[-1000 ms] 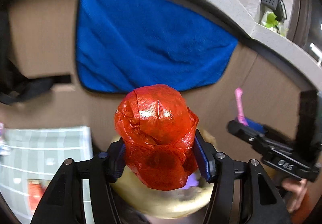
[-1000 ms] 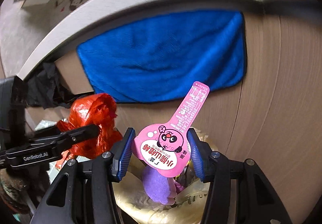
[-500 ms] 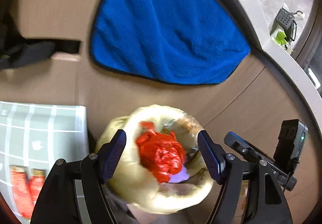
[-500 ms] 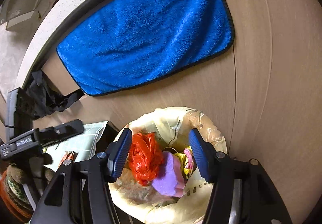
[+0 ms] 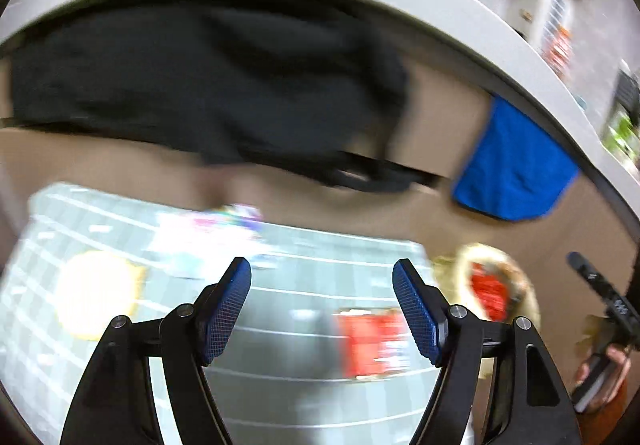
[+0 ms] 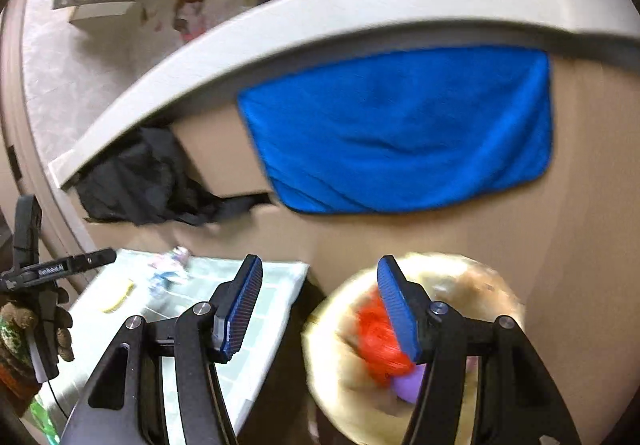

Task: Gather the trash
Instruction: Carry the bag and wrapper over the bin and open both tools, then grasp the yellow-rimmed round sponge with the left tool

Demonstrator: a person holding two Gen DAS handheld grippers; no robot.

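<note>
— Where do both tools stand?

— The left tool (image 5: 322, 305) is spread wide with nothing between its pads, poised over the checked mat (image 5: 280, 385). The right tool (image 6: 318, 309) is released too, empty, at the mat's right edge beside the trash bag (image 6: 472, 273).

— And the trash?

— Some already sits in the bag — a red crumpled wad (image 6: 378, 337) and a purple piece (image 6: 408, 385). On the mat, closest to the left tool, lies a red packet (image 5: 372, 341); toward the left edge a round yellow thing (image 5: 94, 293); near the far edge a pale, colourful wrapper (image 5: 208, 229) (too blurred to name). Beyond hang a black cloth (image 5: 200, 85) and a blue towel (image 5: 516, 173).

— How to do the next pick well?

— My guess: take the red packet first. Bring the left tool low and nearly flat to the mat, straddle a short side, close firmly — thin packets slip. Keep the right tool clear of the bag's mouth.
</note>
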